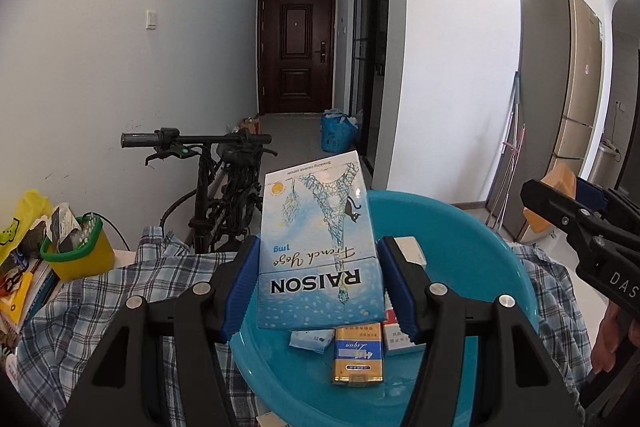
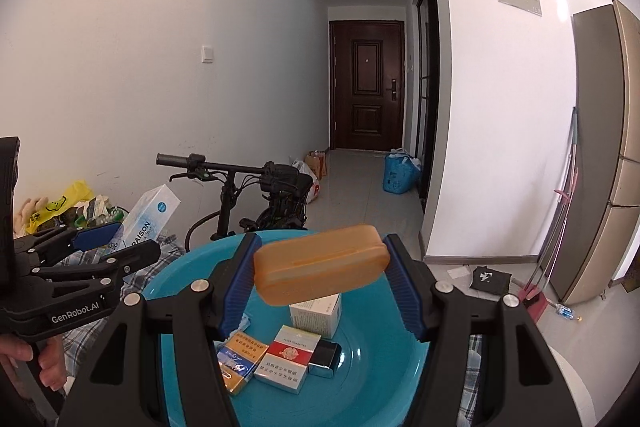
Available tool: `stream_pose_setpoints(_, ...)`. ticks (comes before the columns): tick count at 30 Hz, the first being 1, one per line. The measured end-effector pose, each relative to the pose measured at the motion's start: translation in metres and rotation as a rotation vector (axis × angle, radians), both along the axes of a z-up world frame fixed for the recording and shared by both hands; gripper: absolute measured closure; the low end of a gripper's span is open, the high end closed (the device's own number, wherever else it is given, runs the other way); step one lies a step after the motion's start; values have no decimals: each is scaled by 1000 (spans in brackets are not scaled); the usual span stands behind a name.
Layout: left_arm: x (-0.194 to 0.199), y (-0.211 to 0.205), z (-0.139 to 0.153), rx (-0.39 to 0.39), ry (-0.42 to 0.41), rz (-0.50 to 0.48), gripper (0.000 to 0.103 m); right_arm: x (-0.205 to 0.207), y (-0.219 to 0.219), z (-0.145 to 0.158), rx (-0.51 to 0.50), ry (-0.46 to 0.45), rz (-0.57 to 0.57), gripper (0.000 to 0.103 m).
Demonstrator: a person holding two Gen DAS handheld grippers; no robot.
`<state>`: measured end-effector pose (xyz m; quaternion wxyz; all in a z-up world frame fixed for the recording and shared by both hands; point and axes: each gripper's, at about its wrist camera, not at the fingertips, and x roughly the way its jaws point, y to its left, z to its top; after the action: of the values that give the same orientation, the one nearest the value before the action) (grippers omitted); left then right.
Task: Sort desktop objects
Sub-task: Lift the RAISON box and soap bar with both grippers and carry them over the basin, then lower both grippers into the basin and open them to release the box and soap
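Observation:
My left gripper (image 1: 318, 287) is shut on a light blue RAISON carton (image 1: 318, 247), held above the near side of a teal basin (image 1: 460, 227). My right gripper (image 2: 320, 281) is shut on an orange oblong case (image 2: 320, 267), held over the same basin (image 2: 380, 387). In the basin lie a yellow-and-blue pack (image 2: 238, 363), a red-and-white pack (image 2: 288, 361), a white box (image 2: 316, 315) and a small dark metal box (image 2: 326, 359). The left gripper (image 2: 104, 247) with its carton (image 2: 148, 217) shows at the left of the right wrist view. The right gripper (image 1: 576, 207) shows at the right of the left wrist view.
The basin rests on a blue plaid cloth (image 1: 100, 307). A yellow tub with a green rim (image 1: 78, 251), books and a yellow bag (image 1: 24, 219) crowd the left. A black bicycle (image 1: 224, 195) stands behind. A hand (image 2: 24, 359) grips the left tool.

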<state>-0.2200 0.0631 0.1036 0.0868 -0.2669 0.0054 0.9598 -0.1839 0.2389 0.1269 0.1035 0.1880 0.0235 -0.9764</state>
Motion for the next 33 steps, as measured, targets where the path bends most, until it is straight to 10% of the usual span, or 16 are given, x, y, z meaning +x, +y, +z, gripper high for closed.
stream_pose_setpoints(10,-34,11,-53,6,-264,-46,41,-41,3,-43,-20,-293,76,42)
stream_pose_setpoints(33,-45,12,-68,1,-323,-24,50,-62,-3,-77,4,-439,107,42)
